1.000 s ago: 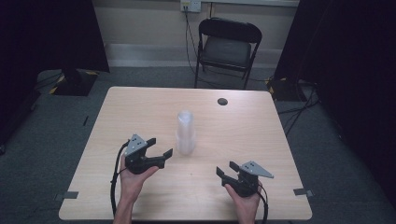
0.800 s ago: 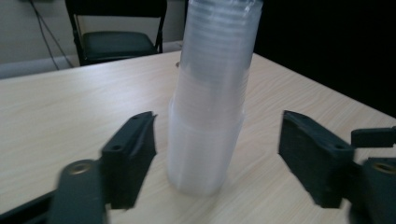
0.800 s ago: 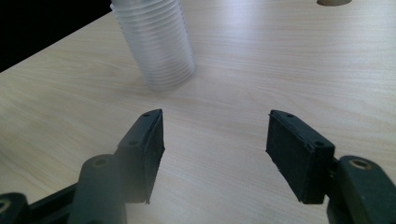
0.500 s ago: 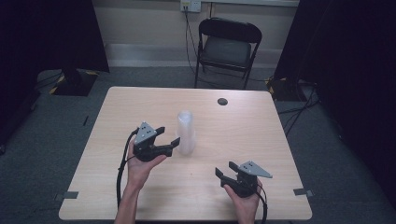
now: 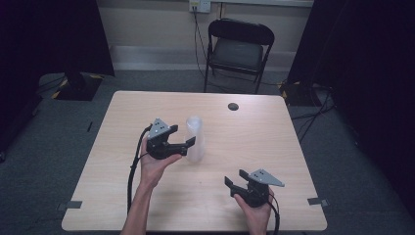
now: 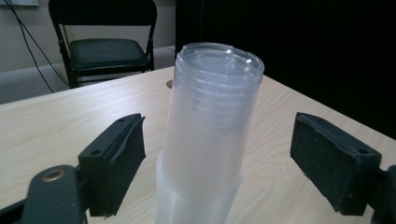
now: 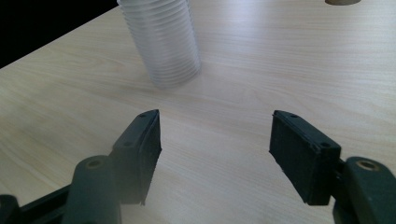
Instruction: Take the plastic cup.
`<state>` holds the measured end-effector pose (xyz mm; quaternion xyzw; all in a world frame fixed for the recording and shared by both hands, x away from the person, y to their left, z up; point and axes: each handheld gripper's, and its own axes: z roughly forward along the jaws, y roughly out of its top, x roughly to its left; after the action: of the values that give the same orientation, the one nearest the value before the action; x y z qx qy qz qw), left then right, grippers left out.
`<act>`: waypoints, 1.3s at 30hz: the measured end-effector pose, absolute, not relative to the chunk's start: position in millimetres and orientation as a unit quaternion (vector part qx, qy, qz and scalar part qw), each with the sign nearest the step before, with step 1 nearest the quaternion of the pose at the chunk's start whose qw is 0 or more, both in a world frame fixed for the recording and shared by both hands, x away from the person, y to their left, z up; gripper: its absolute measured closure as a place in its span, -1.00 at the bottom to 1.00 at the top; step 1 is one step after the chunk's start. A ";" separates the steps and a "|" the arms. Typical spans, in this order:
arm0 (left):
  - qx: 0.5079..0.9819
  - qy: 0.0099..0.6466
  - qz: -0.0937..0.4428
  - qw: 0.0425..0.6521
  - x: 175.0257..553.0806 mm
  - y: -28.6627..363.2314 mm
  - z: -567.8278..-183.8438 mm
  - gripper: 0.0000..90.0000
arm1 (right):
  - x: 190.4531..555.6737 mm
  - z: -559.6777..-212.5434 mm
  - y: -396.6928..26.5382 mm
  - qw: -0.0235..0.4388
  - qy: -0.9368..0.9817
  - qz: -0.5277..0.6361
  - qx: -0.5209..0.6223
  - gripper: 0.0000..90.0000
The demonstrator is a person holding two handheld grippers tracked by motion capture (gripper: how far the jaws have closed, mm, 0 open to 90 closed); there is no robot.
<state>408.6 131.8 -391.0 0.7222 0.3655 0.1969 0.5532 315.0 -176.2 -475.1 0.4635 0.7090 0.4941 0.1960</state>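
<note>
A tall stack of clear plastic cups (image 5: 195, 139) stands mouth down near the middle of the wooden table (image 5: 274, 142). My left gripper (image 5: 188, 146) comes in from the stack's left, held a little above the tabletop. In the left gripper view the cup stack (image 6: 210, 130) rises between the two black pads (image 6: 119, 161), with a gap on each side. Those jaws have just been opening, and they press on nothing. My right gripper (image 5: 235, 177) rests open near the front right of the table. The cup stack (image 7: 163, 39) is well ahead of my right gripper (image 7: 215, 140).
A small dark round disc (image 5: 233, 106) lies near the table's far edge. Behind the table stands a black folding chair (image 5: 240, 49). Cables run from a wall socket, and dark curtains hang on both sides.
My left gripper has moved right and slightly up to the cup stack, which now stands between its jaws. The right gripper has stayed where it was.
</note>
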 end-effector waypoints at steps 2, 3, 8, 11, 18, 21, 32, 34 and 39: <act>0.725 0.362 0.199 0.551 412.7 129.4 -388.9 -0.57 | 314.9 -474.9 -176.2 0.196 0.708 0.495 0.463 -0.25; 0.728 0.355 0.201 0.552 415.2 128.3 -388.3 -0.56 | 314.8 -474.8 -176.0 0.195 0.708 0.495 0.464 -0.25; 0.735 0.344 0.205 0.547 425.1 118.4 -386.9 -0.40 | 315.2 -474.6 -175.7 0.196 0.709 0.495 0.463 -0.25; 0.734 0.345 0.207 0.547 429.1 117.1 -387.9 -0.40 | 315.4 -474.3 -175.9 0.197 0.709 0.495 0.463 -0.25; 0.741 0.346 0.201 0.540 441.0 110.0 -393.3 -0.51 | 315.7 -474.4 -175.9 0.196 0.710 0.493 0.463 -0.25; 0.748 0.343 0.197 0.533 444.9 105.9 -396.4 -0.52 | 315.8 -473.8 -176.1 0.197 0.709 0.495 0.462 -0.26; 0.752 0.362 0.193 0.516 451.6 100.4 -411.7 -0.60 | 315.5 -474.6 -178.4 0.196 0.705 0.497 0.466 -0.26; 0.754 0.361 0.191 0.515 453.2 101.0 -415.0 -0.62 | 315.2 -474.7 -178.9 0.195 0.705 0.498 0.466 -0.26; 0.759 0.359 0.204 0.504 449.5 98.8 -414.8 -0.62 | 316.2 -475.6 -177.9 0.195 0.705 0.494 0.470 -0.26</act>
<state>449.5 98.8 -414.8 0.7588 0.3591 0.2036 0.5038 316.2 -177.9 -475.6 0.4702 0.7051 0.4938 0.1946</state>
